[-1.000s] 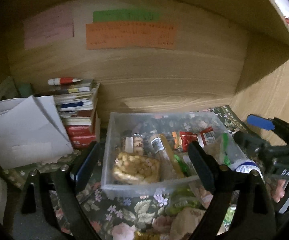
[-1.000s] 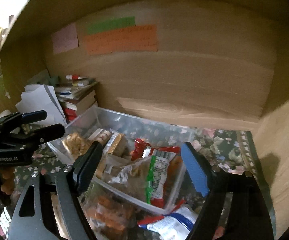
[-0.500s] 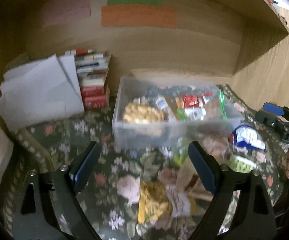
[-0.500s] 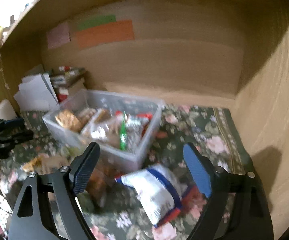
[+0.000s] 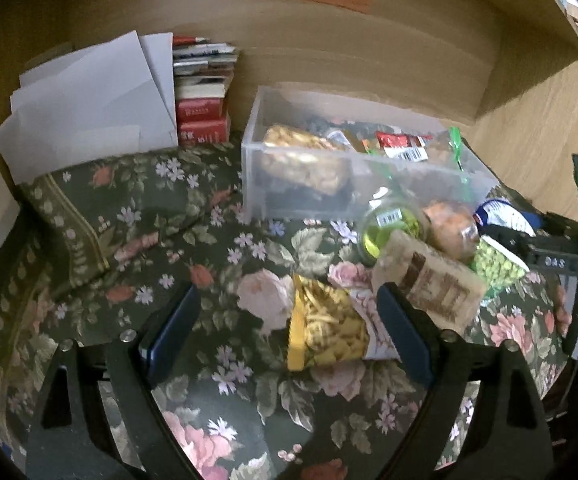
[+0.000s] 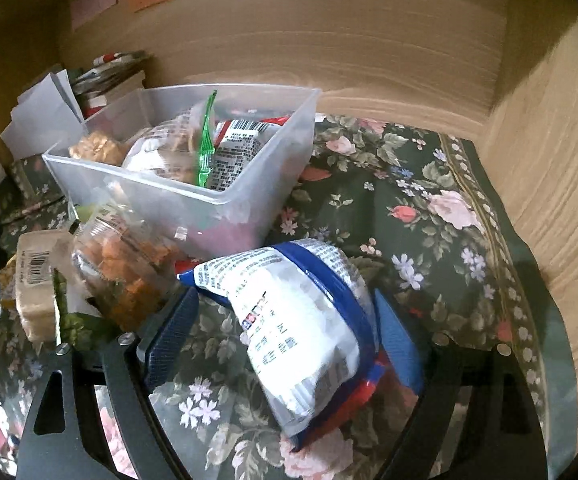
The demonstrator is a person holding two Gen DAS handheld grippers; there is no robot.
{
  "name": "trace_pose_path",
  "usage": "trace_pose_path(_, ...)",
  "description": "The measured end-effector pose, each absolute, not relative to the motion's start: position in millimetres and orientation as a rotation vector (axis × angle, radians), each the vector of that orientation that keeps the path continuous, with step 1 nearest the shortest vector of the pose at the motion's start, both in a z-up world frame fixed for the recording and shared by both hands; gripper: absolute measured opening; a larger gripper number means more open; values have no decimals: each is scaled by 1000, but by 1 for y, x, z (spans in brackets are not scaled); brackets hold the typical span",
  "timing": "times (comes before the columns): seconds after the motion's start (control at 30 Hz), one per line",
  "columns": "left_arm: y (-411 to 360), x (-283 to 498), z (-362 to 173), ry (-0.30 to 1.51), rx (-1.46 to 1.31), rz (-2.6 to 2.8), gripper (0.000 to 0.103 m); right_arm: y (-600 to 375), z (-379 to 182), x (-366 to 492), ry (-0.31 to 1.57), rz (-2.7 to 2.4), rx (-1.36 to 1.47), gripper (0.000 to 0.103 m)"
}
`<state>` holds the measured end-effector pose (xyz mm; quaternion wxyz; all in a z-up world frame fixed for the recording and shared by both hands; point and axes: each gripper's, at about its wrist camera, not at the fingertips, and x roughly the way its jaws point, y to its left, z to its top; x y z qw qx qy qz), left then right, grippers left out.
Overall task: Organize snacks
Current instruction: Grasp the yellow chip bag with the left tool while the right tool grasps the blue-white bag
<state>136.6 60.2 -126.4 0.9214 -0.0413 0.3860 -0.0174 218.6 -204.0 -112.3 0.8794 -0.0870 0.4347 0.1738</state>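
A clear plastic bin [image 5: 257,168] [image 6: 249,184] holding several snack packs stands on the floral cloth. Loose snacks lie in front of it: a yellow bag of fries [image 5: 325,328], a tan wafer pack [image 5: 429,280], a green jar [image 5: 389,228], an orange snack bag [image 6: 125,264], a green pea pack [image 5: 497,264]. My left gripper [image 5: 289,332] is open, with the yellow bag between its fingers. My right gripper [image 6: 285,336] is open around a white and blue bag [image 6: 301,320] that lies on the cloth; it also shows at the left wrist view's right edge [image 5: 545,248].
A stack of books [image 5: 201,96] and white papers [image 5: 89,100] stand left of the bin against the wooden back wall [image 6: 329,40]. A wooden side wall [image 6: 561,160] closes the right. Floral cloth [image 5: 129,220] covers the surface.
Both grippers have pulled back from the bin and dropped toward the loose snacks in front. The white and blue bag now lies between the right fingers, the yellow bag between the left ones.
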Motion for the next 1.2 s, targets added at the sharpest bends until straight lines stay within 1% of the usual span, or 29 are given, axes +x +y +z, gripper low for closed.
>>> trace_pose_path(0.03, 59, 136, -127, 795, -84, -40, 91, -203, -113, 220, 906, 360, -185, 84)
trace_pose_path(0.1, 55, 135, -131, 801, -82, -51, 90, -204, -113, 221, 902, 356, -182, 71)
trace_pose_path(0.13, 53, 135, -133, 806, -79, -57, 90, -205, -113, 220, 898, 354, -178, 68)
trace_pose_path(0.17, 52, 136, -135, 811, -75, -62, 90, -206, -112, 220, 894, 350, -171, 63)
trace_pose_path(0.23, 50, 138, -140, 820, -75, -70, 86, -209, -110, 218, 886, 347, -163, 59)
trace_pose_path(0.27, 50, 139, -142, 823, -82, -78, 81, -208, -110, 218, 883, 343, -165, 56)
trace_pose_path(0.33, 51, 140, -144, 821, -110, -94, 75, -209, -108, 215, 871, 334, -174, 53)
trace_pose_path(0.37, 52, 140, -145, 820, -120, -100, 67, -207, -107, 214, 867, 332, -178, 51)
trace_pose_path(0.4, 53, 140, -146, 823, -129, -105, 59, -207, -106, 213, 864, 330, -180, 50)
trace_pose_path(0.43, 54, 139, -147, 823, -144, -118, 56, -207, -105, 211, 858, 328, -182, 50)
trace_pose_path(0.5, 56, 138, -148, 823, -168, -142, 45, -208, -102, 205, 848, 329, -180, 49)
trace_pose_path(0.63, 52, 130, -147, 811, -150, -136, 39, -211, -98, 194, 830, 330, -168, 48)
trace_pose_path(0.7, 50, 128, -145, 811, -137, -130, 31, -211, -94, 186, 817, 331, -166, 47)
trace_pose_path(0.87, 51, 120, -138, 792, -102, -76, 26, -213, -80, 171, 771, 345, -143, 47)
trace_pose_path(0.9, 55, 120, -137, 789, -105, -65, 23, -213, -76, 168, 761, 346, -141, 47)
trace_pose_path(0.97, 63, 117, -133, 780, -119, -45, 13, -213, -69, 162, 738, 353, -137, 47)
trace_pose_path(1.0, 67, 116, -131, 777, -127, -41, 9, -212, -66, 159, 728, 355, -135, 47)
trace_pose_path(1.13, 70, 115, -122, 763, -105, -16, 9, -211, -55, 154, 691, 368, -133, 47)
trace_pose_path(1.2, 70, 114, -119, 777, -107, -8, 11, -210, -51, 151, 678, 376, -129, 47)
